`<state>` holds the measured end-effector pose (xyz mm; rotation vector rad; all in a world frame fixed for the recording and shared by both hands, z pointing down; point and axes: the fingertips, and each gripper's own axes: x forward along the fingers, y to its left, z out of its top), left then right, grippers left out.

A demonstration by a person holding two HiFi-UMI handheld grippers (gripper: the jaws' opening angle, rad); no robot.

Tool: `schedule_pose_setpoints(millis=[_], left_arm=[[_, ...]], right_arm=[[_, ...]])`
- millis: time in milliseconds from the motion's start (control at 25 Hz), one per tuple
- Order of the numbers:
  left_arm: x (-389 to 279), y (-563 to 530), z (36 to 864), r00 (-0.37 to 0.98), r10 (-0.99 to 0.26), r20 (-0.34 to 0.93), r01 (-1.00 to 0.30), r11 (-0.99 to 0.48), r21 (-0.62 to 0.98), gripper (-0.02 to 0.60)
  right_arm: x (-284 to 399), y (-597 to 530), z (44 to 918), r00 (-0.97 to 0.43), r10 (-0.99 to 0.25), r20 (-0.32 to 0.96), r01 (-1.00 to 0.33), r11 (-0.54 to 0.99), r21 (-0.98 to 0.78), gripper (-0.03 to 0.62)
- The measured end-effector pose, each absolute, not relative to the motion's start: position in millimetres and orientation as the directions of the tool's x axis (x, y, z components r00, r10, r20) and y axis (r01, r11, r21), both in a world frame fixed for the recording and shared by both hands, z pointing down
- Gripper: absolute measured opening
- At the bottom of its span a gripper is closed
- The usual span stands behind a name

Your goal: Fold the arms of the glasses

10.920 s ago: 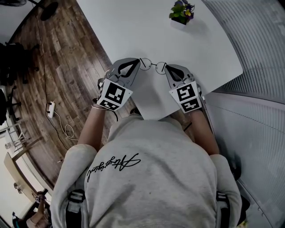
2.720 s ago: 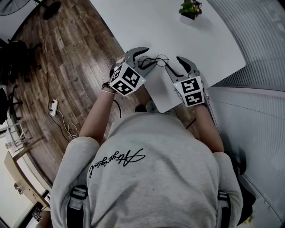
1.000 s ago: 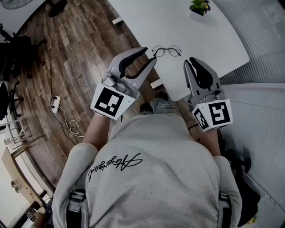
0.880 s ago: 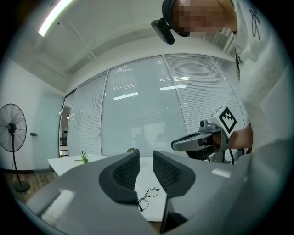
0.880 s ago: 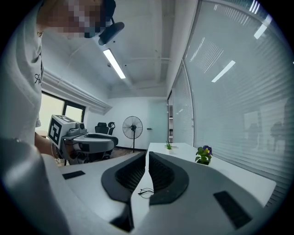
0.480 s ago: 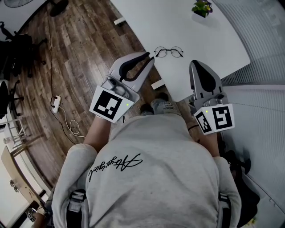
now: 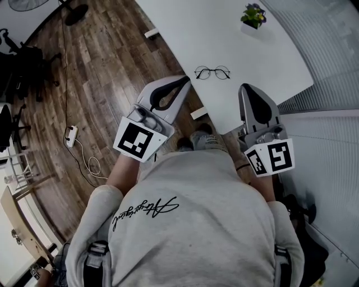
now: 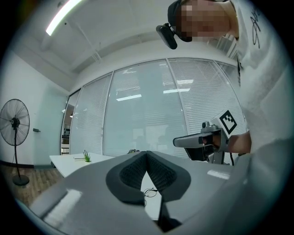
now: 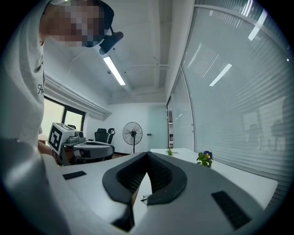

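Left gripper [image 7: 186, 81]: jaws just closed, empty | right gripper [image 7: 246, 88]: clenched, empty | glasses [image 7: 212, 72]: on table [image 7: 224, 33], clear of both, arms seemingly folded

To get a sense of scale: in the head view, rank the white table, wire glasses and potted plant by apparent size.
Largest, the white table.
Then the thin round wire-rimmed glasses and the small purple-flowered potted plant: too alike to rank; the plant is farther.
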<state>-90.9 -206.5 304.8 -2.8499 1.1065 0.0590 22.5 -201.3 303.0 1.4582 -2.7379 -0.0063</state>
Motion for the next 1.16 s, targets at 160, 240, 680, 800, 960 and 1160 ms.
schedule_pose_setpoints(millis=[160, 240, 680, 800, 960, 1160], left_arm=[[-91.2, -204.0, 300.5, 0.742, -0.667, -0.071, -0.671, -0.738, -0.076, 0.000], [-90.4, -202.8, 298.5, 0.742, -0.666, -0.077, -0.670, -0.738, -0.078, 0.000], [-84.3, -203.1, 284.3, 0.739, -0.667, -0.098, -0.674, -0.735, -0.079, 0.000], [-83.5, -201.4, 282.3, 0.731, -0.678, -0.077, -0.682, -0.728, -0.066, 0.000], [-84.5, -205.3, 275.6, 0.732, -0.680, -0.035, -0.680, -0.728, -0.085, 0.000], [-81.6, -210.4, 259.7, 0.729, -0.682, -0.055, -0.684, -0.725, -0.077, 0.000]], right_arm=[[21.5, -200.9, 301.6, -0.552, -0.832, 0.051, -0.831, 0.554, 0.054, 0.002], [21.1, -200.3, 300.0, -0.556, -0.830, 0.053, -0.828, 0.558, 0.054, 0.002], [24.5, -204.7, 290.8, -0.563, -0.825, 0.054, -0.825, 0.565, 0.030, 0.002], [28.1, -203.9, 286.7, -0.569, -0.820, 0.059, -0.822, 0.570, 0.007, 0.002], [25.5, -204.7, 277.8, -0.544, -0.836, 0.066, -0.837, 0.547, 0.027, 0.002], [30.5, -207.1, 268.8, -0.489, -0.869, 0.080, -0.870, 0.492, 0.034, 0.002]])
